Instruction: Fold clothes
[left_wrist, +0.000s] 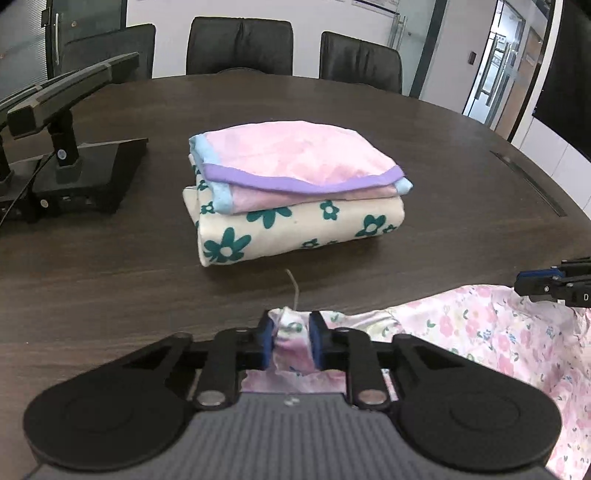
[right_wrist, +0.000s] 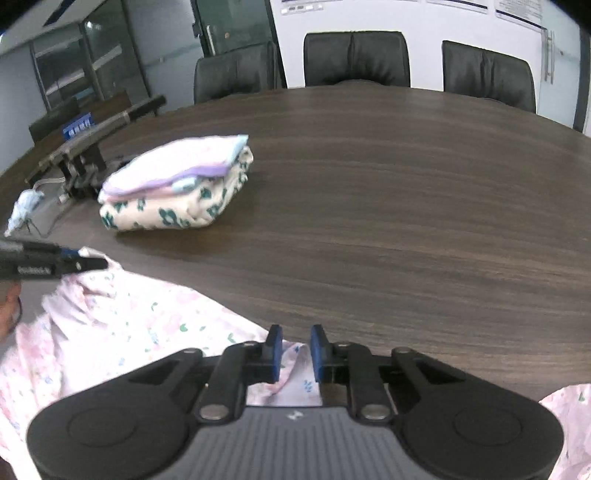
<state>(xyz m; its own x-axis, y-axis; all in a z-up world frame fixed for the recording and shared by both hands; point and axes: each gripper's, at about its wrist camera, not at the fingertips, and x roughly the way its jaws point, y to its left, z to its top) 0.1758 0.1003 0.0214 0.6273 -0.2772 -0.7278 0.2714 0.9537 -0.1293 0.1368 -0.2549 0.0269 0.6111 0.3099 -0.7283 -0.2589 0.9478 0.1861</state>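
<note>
Pink floral cloth (left_wrist: 491, 332) lies spread on the bench (left_wrist: 369, 122), near edge, between the two claws and under both.

Left claw (left_wrist: 291, 341): jaws nearly closed, blue pads (left_wrist: 266, 343) pinching a bunched corner of the cloth. Fabric fills the gap and pokes out past the tips. A loose thread (left_wrist: 293, 284) runs from that corner out onto the bench ahead of the claw.

Right claw (right_wrist: 296, 350): jaws narrow, a fold of the cloth sits between the blue pads (right_wrist: 275, 354). Fabric lies against the left pad; a sliver of gap shows at the right pad, so firm grip can't be confirmed from this view. Picture is slightly motion-blurred.

From the right wrist view the left claw shows at far left, tips on the cloth's raised corner, part of a hand (right_wrist: 9, 310) behind it. From the left wrist view the right claw shows at far right edge, over the cloth's other corner.

Ahead of the left claw, well apart: folded stack (left_wrist: 295, 195), pink piece with purple and blue trim on top of a cream piece with green flowers. Ahead-left of the right claw.

Left of the stack: black stand (left_wrist: 70, 162) with cables. Past the bench's far edge: three black chairs (left_wrist: 240, 44), glass doors behind.
</note>
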